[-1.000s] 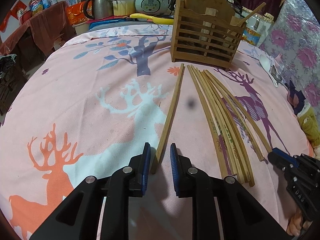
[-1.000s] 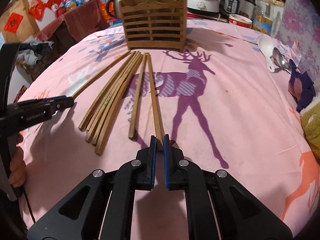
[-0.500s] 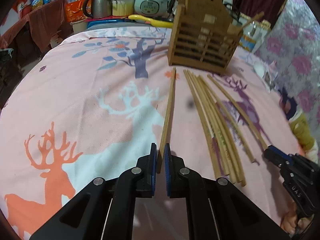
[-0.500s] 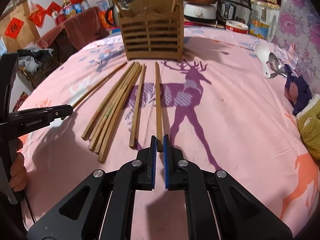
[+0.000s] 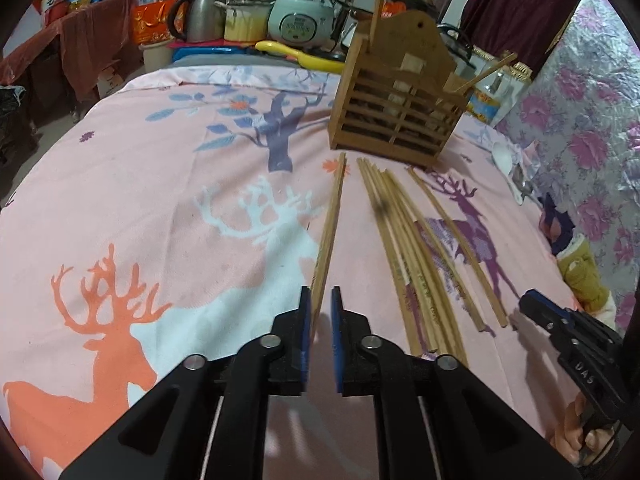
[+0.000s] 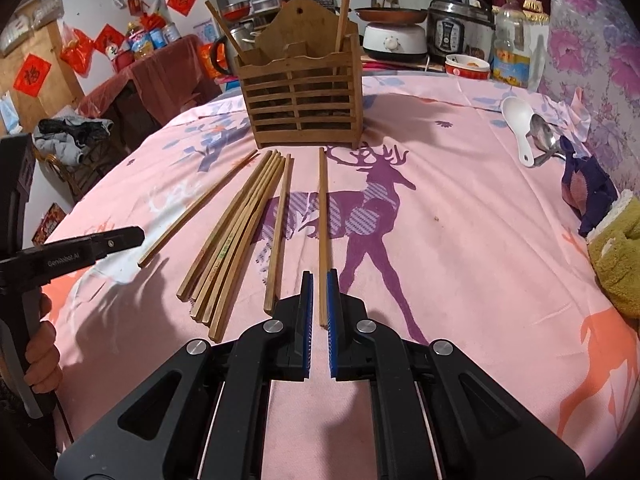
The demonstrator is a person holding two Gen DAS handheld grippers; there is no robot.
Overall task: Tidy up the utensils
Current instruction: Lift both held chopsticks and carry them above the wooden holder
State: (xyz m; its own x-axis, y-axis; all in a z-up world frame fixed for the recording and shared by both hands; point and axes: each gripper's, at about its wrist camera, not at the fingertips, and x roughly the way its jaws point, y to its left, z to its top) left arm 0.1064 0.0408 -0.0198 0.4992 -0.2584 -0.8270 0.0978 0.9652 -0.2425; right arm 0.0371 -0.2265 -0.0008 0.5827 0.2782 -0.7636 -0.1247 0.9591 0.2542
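Note:
Wooden chopsticks lie on a pink deer-print cloth in front of a slatted wooden holder [image 5: 396, 116] [image 6: 304, 100] with a few sticks standing in it. My left gripper [image 5: 320, 292] [image 6: 136, 236] straddles the near end of the leftmost chopstick [image 5: 332, 216] [image 6: 200, 204]. Its jaws are opening, and the stick sits loose by the left pad. My right gripper [image 6: 319, 276] [image 5: 528, 300] is shut on the near end of the rightmost chopstick [image 6: 323, 216] [image 5: 456, 240]. A bundle of several chopsticks [image 5: 404, 248] [image 6: 236, 232] and one single stick [image 6: 278, 232] lie between the two.
A white spoon [image 6: 518, 120] and a metal spoon [image 6: 544, 136] lie at the far right beside a dark cloth [image 6: 588, 188] and a yellow-green cloth [image 6: 620, 256]. A rice cooker [image 5: 300, 16], a kettle [image 5: 200, 16] and bottles crowd the area behind the holder. A hand [image 6: 40, 360] holds the left gripper.
The left jaws closed around the leftmost chopstick, then parted a little. The right jaws stayed shut on their chopstick, which swung to point straight at the holder.

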